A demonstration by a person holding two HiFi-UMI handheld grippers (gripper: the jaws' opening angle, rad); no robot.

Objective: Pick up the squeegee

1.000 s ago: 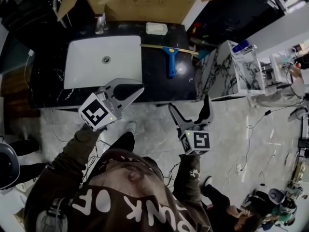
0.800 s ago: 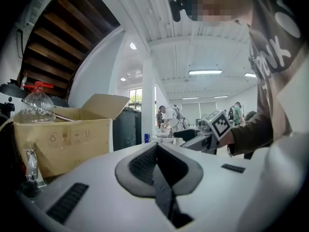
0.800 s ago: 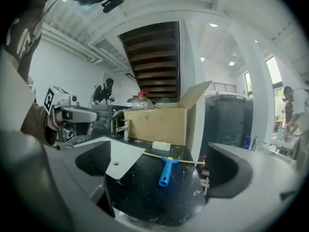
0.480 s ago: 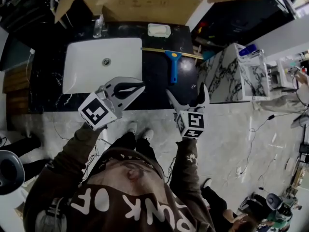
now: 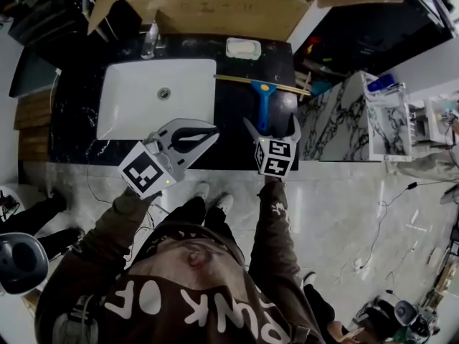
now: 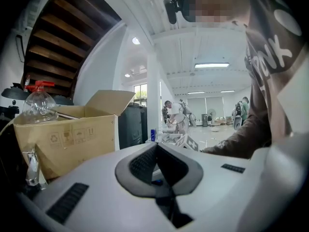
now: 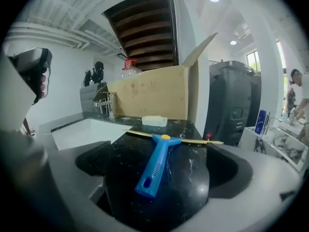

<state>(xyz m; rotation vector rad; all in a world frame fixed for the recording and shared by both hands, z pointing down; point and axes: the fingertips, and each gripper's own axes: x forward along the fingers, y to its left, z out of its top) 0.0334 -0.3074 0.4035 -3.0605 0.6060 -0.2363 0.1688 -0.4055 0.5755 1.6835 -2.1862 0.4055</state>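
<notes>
The squeegee (image 5: 262, 97) lies flat on the black marble counter (image 5: 233, 120), right of the sink. It has a blue handle (image 7: 154, 168) pointing toward me and a thin yellow blade (image 7: 183, 139) across its far end. My right gripper (image 5: 270, 129) is open, just short of the handle's near end, jaws to either side of it, touching nothing. My left gripper (image 5: 206, 132) hovers over the counter's front edge by the sink, its jaws shut and empty, pointing right.
A white sink (image 5: 154, 97) fills the counter's left half, a faucet (image 5: 150, 40) behind it. A soap dish (image 5: 243, 48) sits near the blade. An open cardboard box (image 5: 215, 9) stands behind. A marble-patterned cabinet (image 5: 337, 117) adjoins on the right.
My right gripper has moved forward and left from above the floor to the counter's front edge, lining up with the squeegee handle. The left gripper has barely shifted.
</notes>
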